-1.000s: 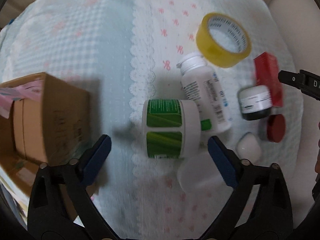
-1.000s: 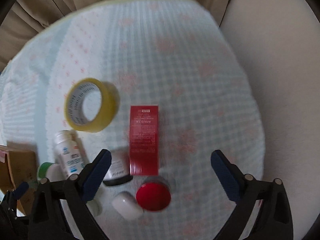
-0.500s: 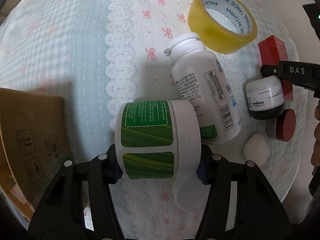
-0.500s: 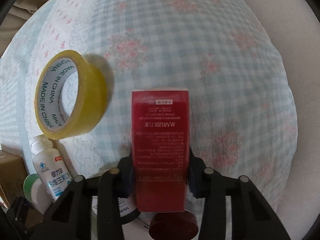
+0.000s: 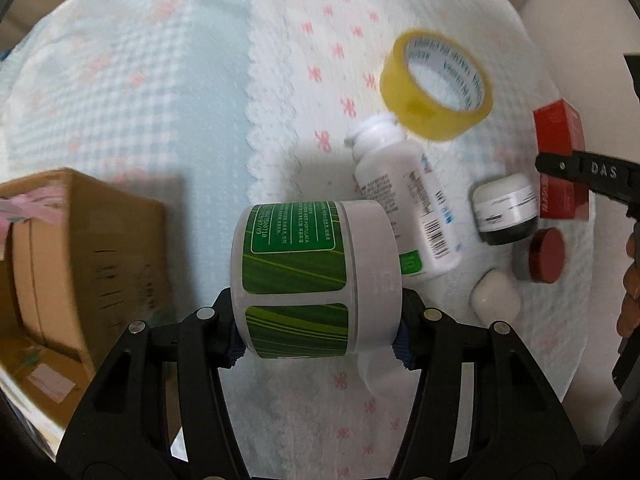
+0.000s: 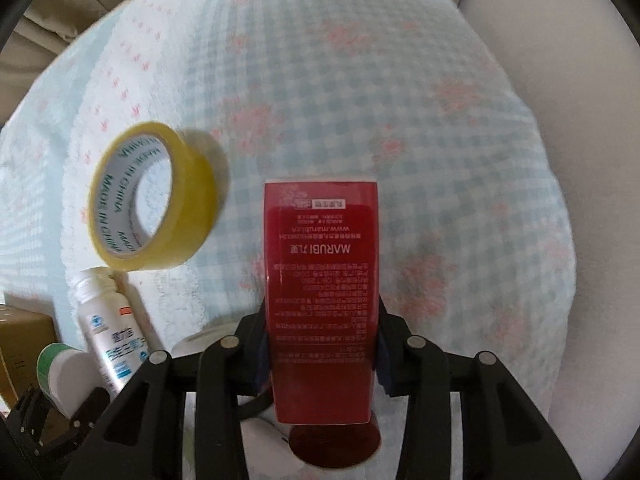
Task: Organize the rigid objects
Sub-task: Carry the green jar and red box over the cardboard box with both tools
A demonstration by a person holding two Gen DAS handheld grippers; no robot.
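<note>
My left gripper (image 5: 318, 330) is shut on a green-labelled white jar (image 5: 316, 276), held on its side above the cloth. My right gripper (image 6: 322, 354) is shut on a red box (image 6: 322, 276), lifted off the cloth; the box also shows in the left wrist view (image 5: 560, 160). On the cloth lie a yellow tape roll (image 5: 436, 84), a white pill bottle (image 5: 408, 196), a small black-and-white cream jar (image 5: 506, 208), a red round lid (image 5: 546, 254) and a small white pebble-shaped case (image 5: 496, 300).
An open cardboard box (image 5: 76, 256) stands at the left of the left wrist view. The checked, flowered cloth (image 6: 360, 92) covers a round table; its edge runs close on the right, with a pale floor beyond. Curtains hang behind.
Both grippers closed: the left on the green jar, the right on the red box. Since half a second ago both have lifted their objects off the cloth.
</note>
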